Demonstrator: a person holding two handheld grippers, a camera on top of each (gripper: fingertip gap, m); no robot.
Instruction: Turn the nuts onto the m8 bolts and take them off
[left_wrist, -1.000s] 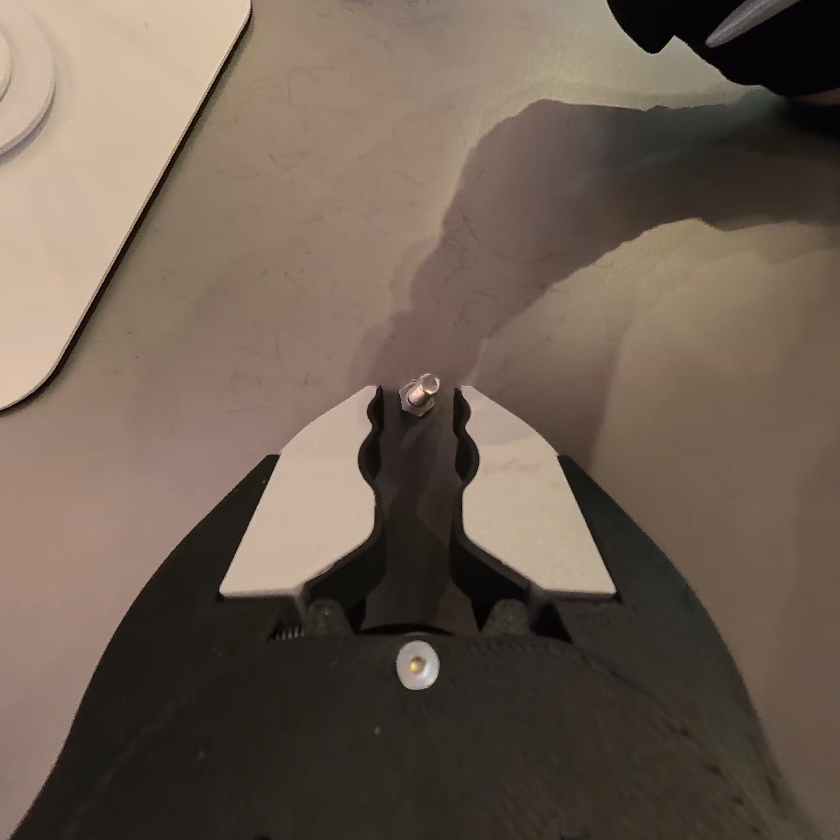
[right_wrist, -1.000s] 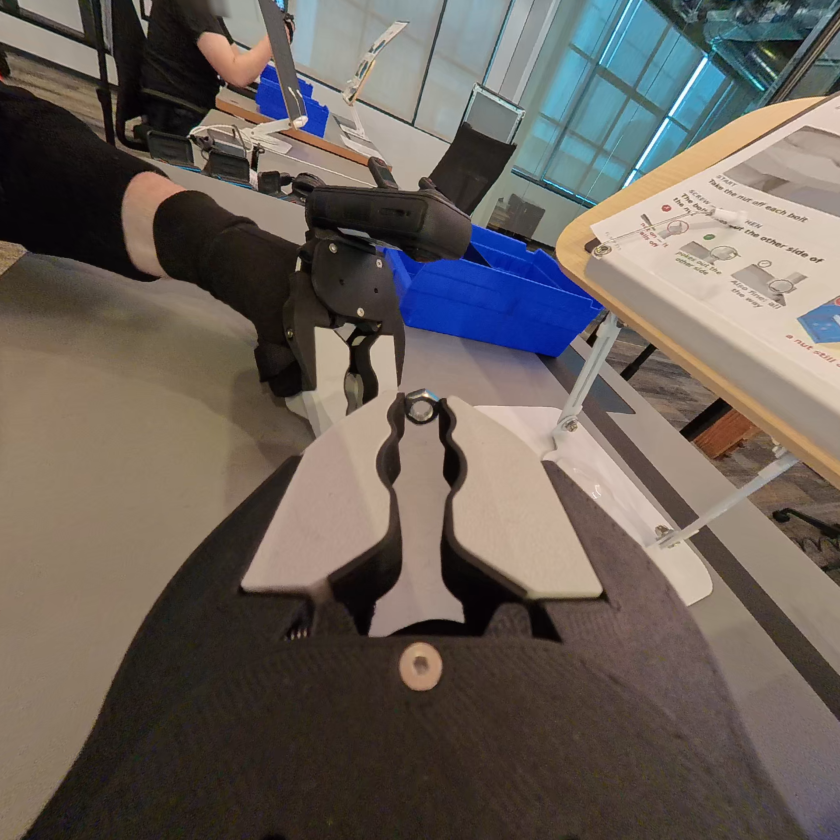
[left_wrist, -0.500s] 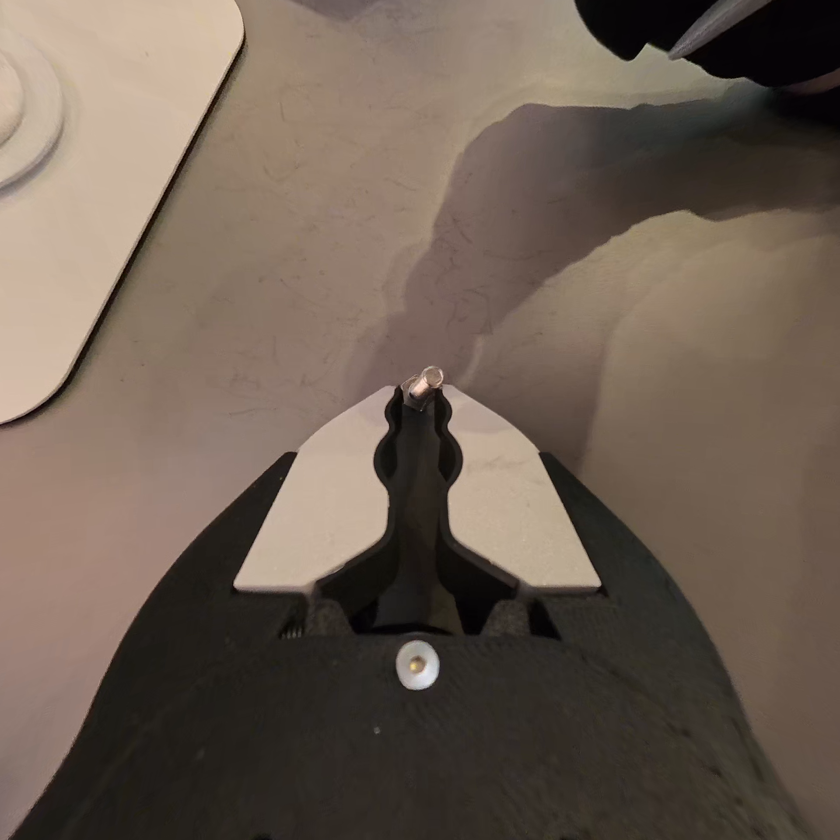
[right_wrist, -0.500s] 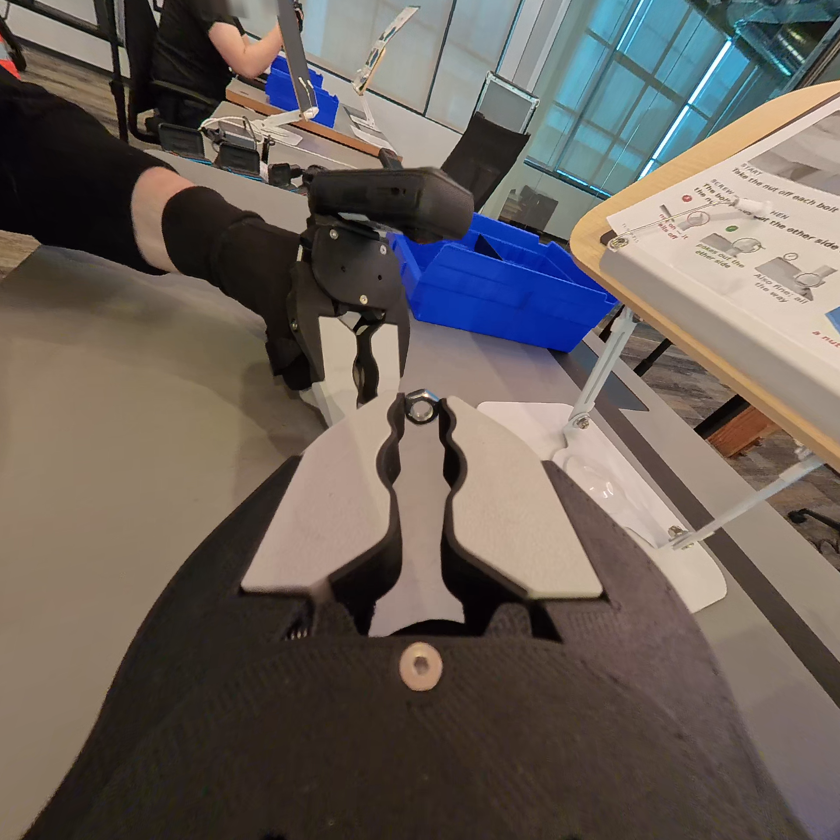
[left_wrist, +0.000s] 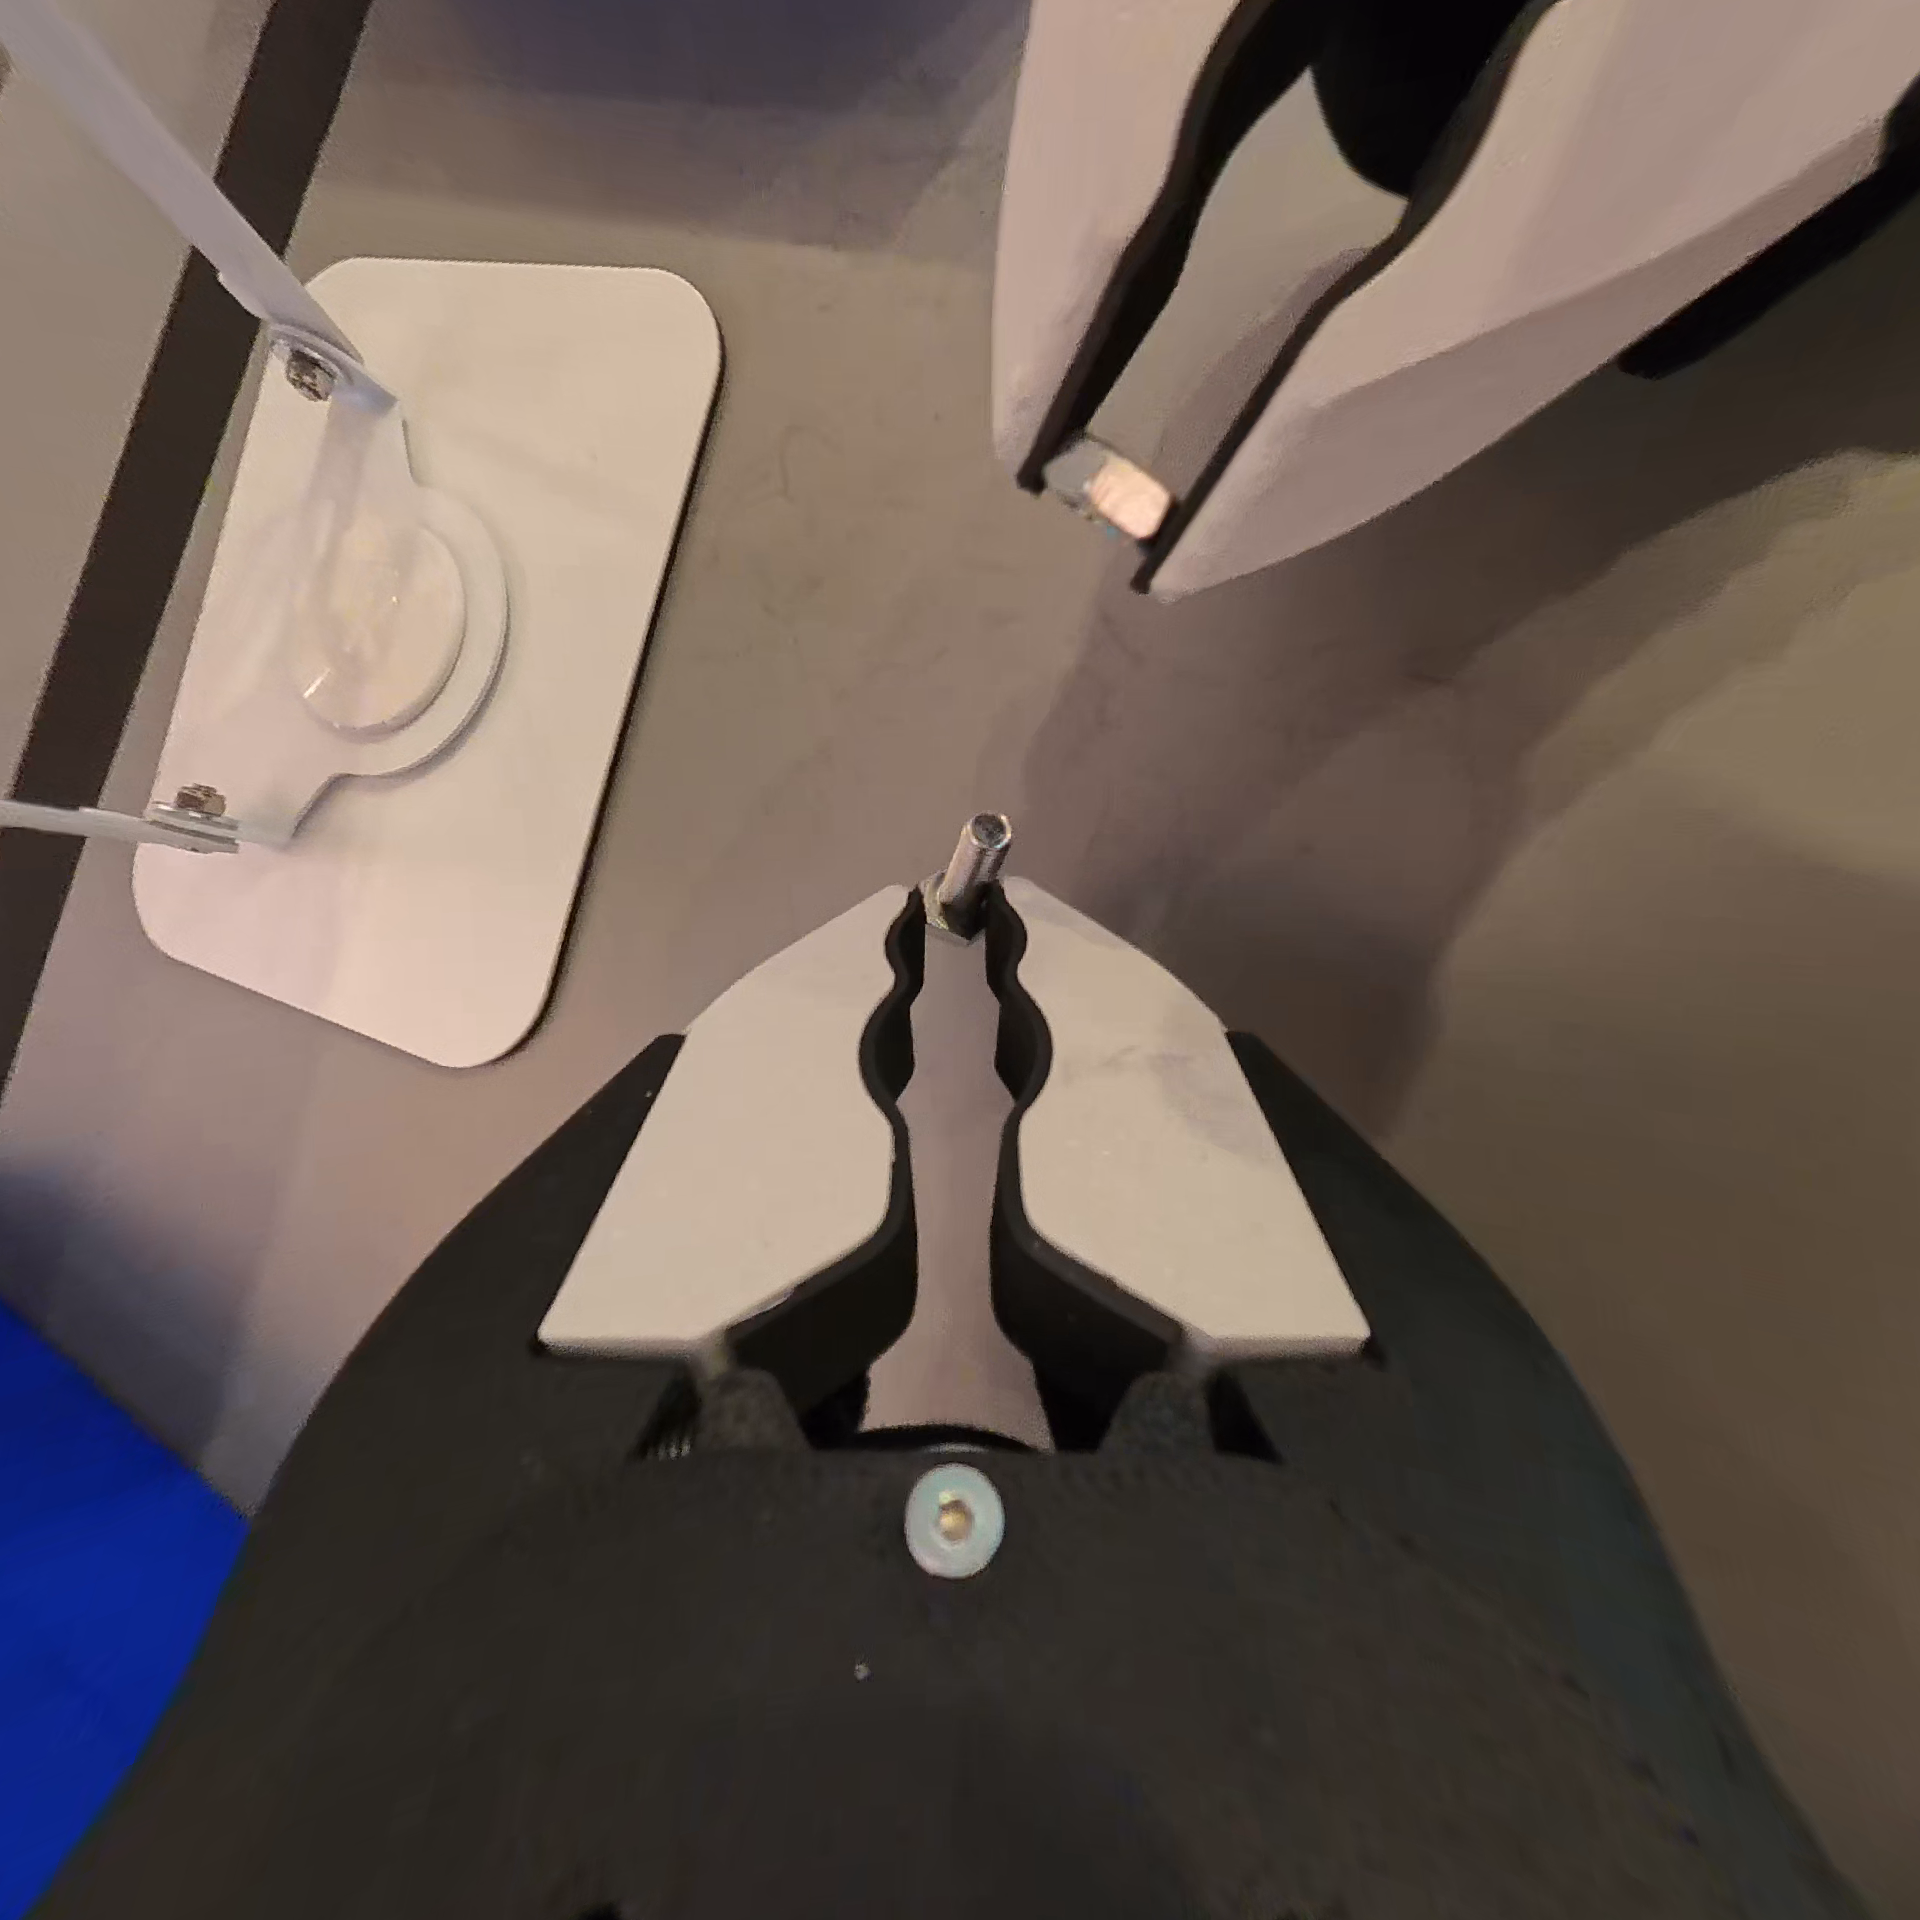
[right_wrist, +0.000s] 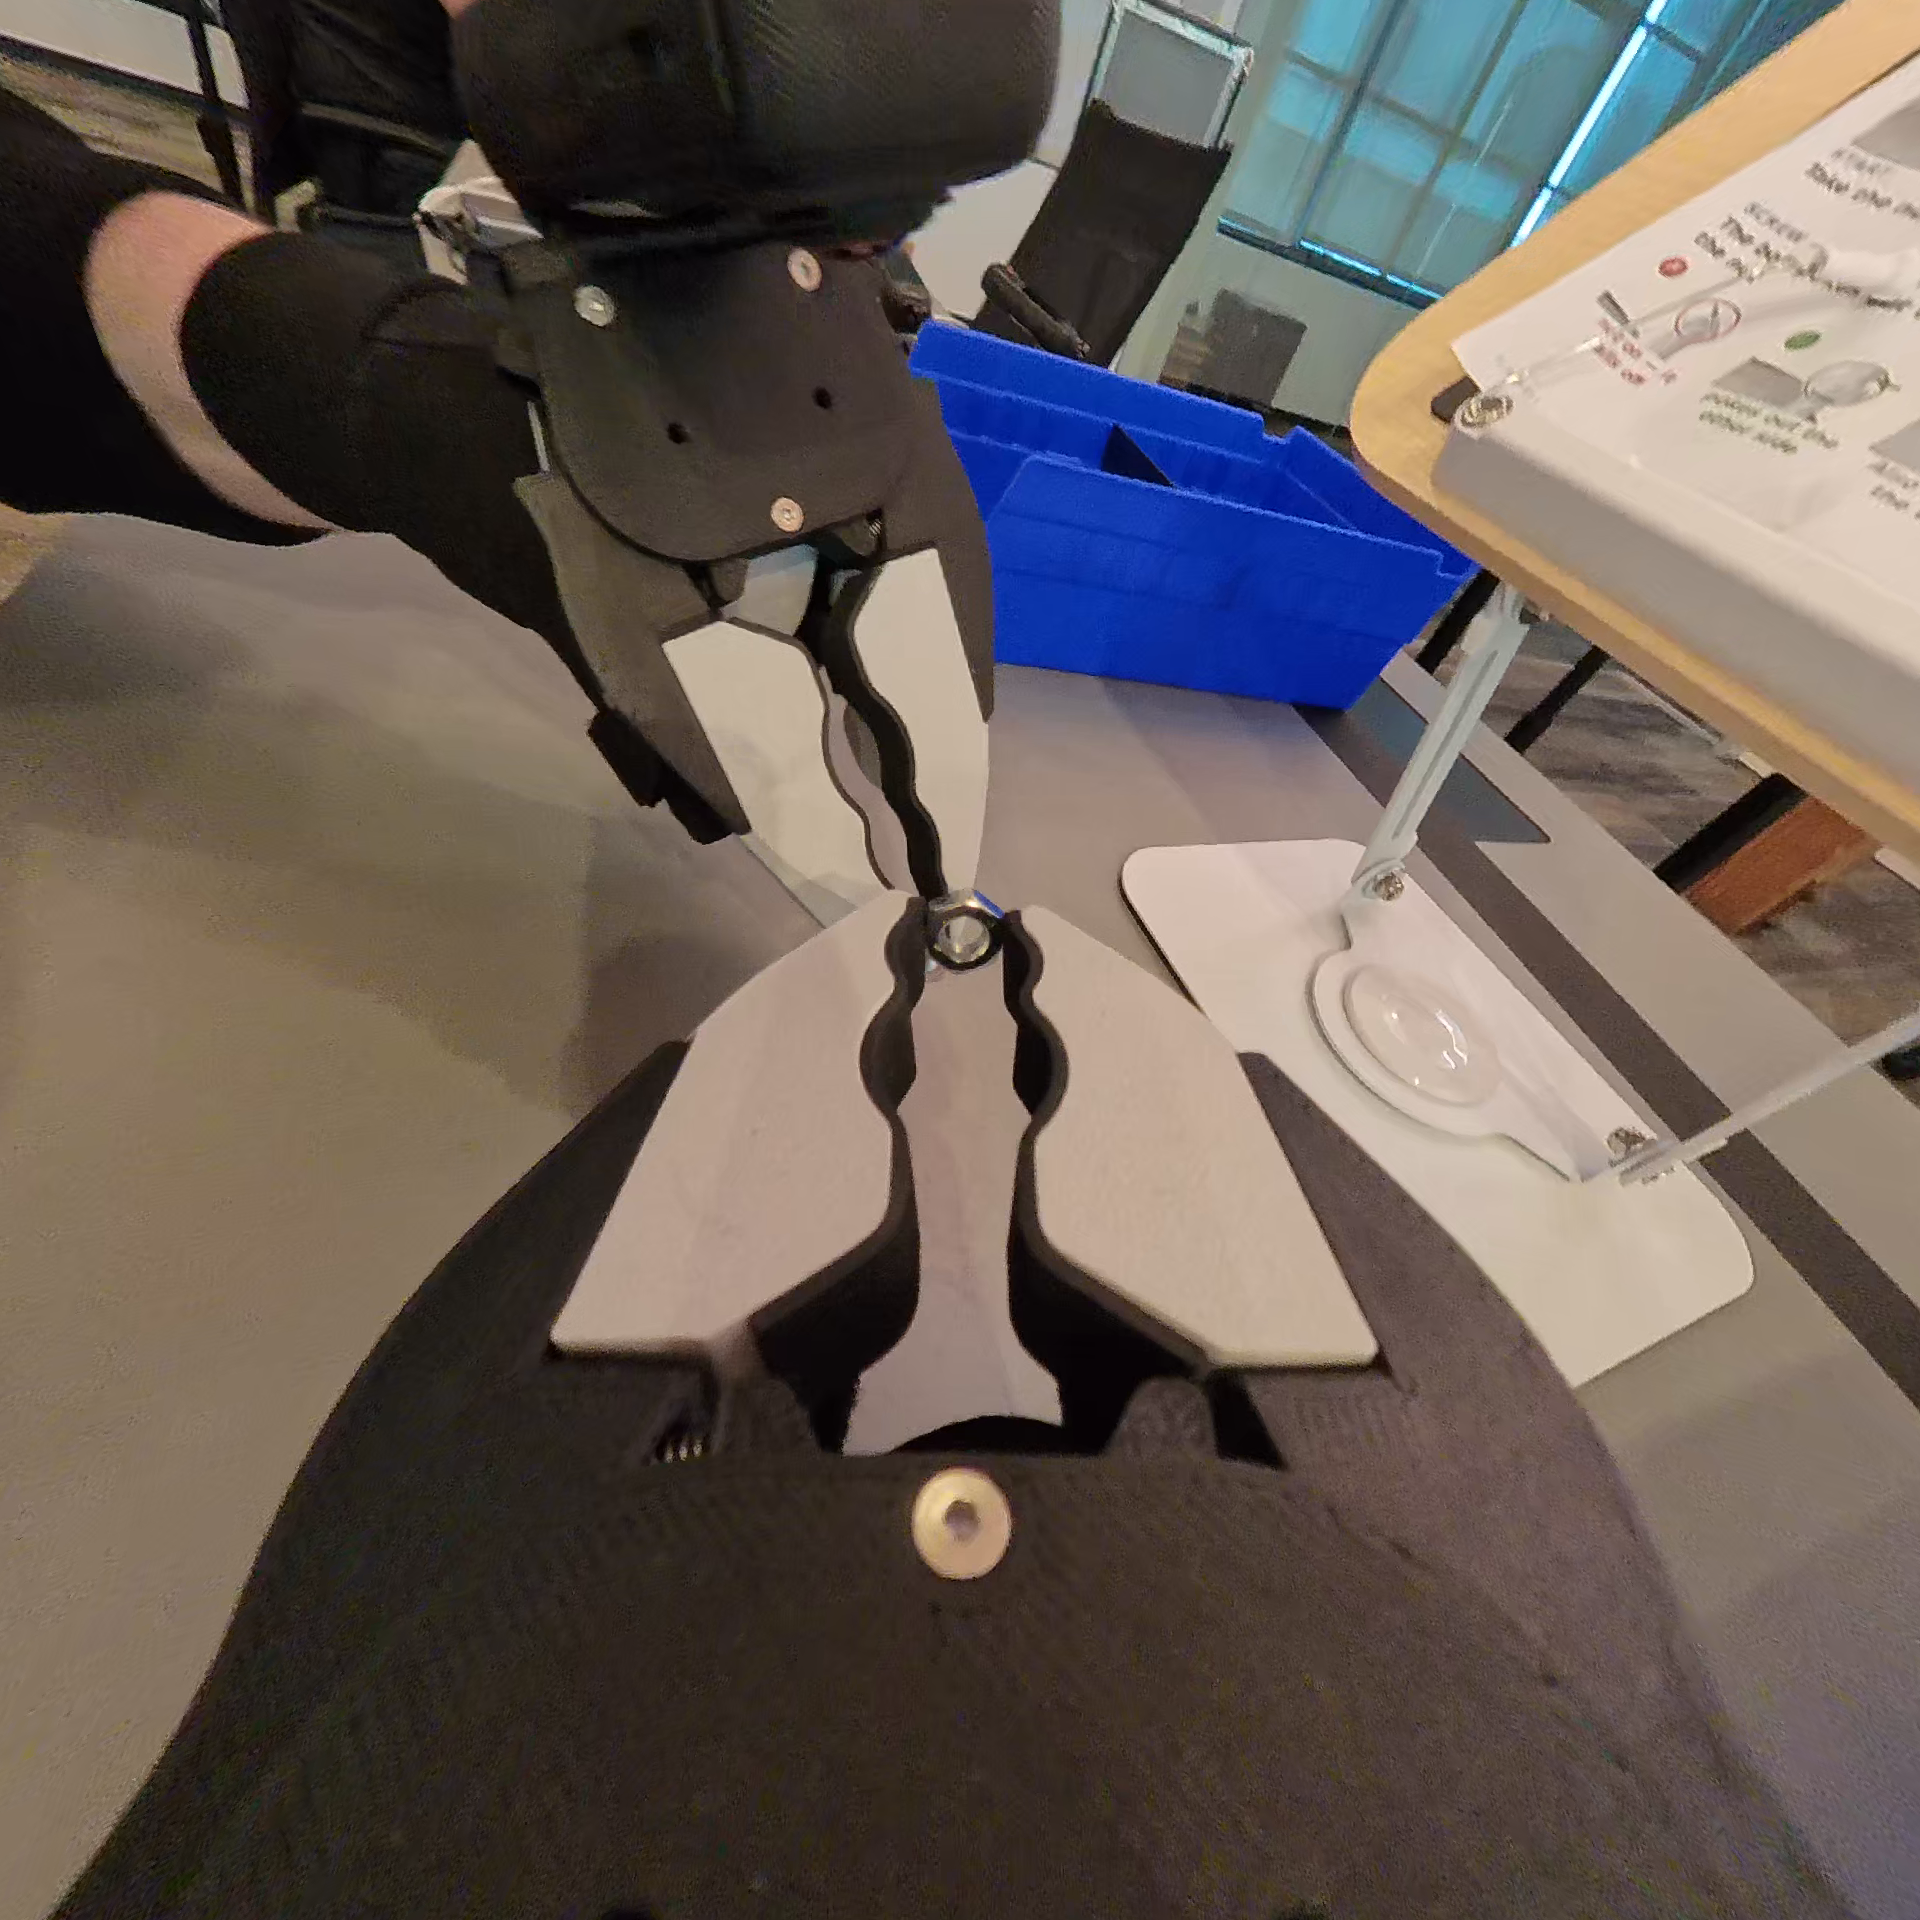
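A silver bolt (left_wrist: 977, 868) is clamped by its head at the very tips of the left gripper (left_wrist: 961, 914), its shank jutting forward past the jaws. A silver nut (right_wrist: 961, 932) is pinched at the tips of the right gripper (right_wrist: 961, 940), its hole seen end-on. The two grippers are held tip to tip above a grey table (right_wrist: 260, 935). A white stand base (right_wrist: 1299, 935) and a blue bin (right_wrist: 1195, 561) are seen to the right, with bare tabletop to the left.
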